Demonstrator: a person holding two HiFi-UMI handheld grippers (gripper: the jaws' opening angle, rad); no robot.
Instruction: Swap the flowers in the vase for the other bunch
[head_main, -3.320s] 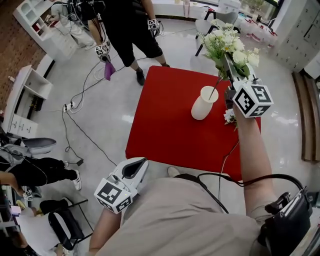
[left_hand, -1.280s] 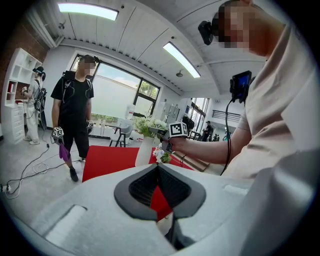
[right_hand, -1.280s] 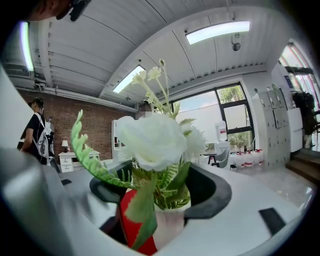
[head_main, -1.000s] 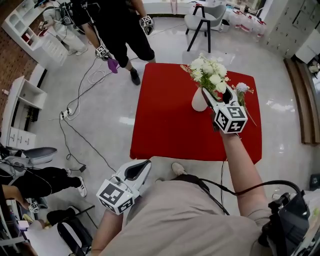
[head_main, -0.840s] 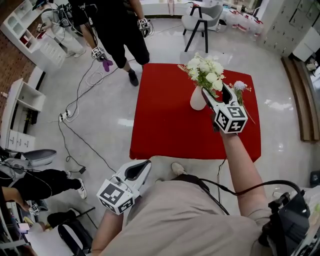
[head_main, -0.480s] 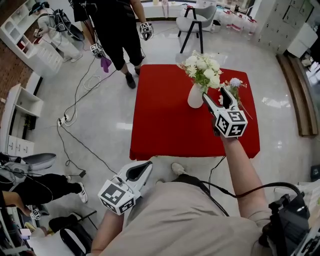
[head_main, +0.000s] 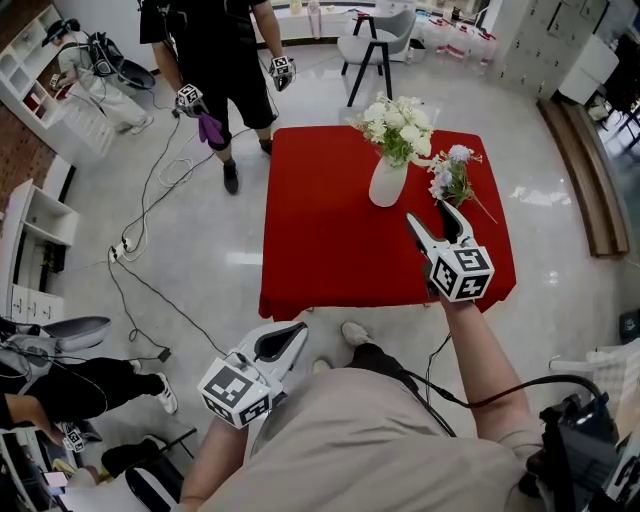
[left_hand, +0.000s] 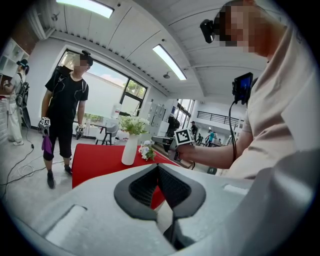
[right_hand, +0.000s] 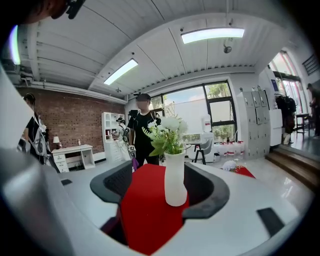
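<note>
Head view: white vase w/ white bunch stands upright on red table, other bunch lies just right of it; right gripper is over the table short of both, left gripper off the table by the torso. Left gripper view: fingers pressed together, nothing btwn them. Right gripper view: jaws apart, just been closing a little, gripping nothing; vase shows thru the gap but farther off, untouched.
</note>
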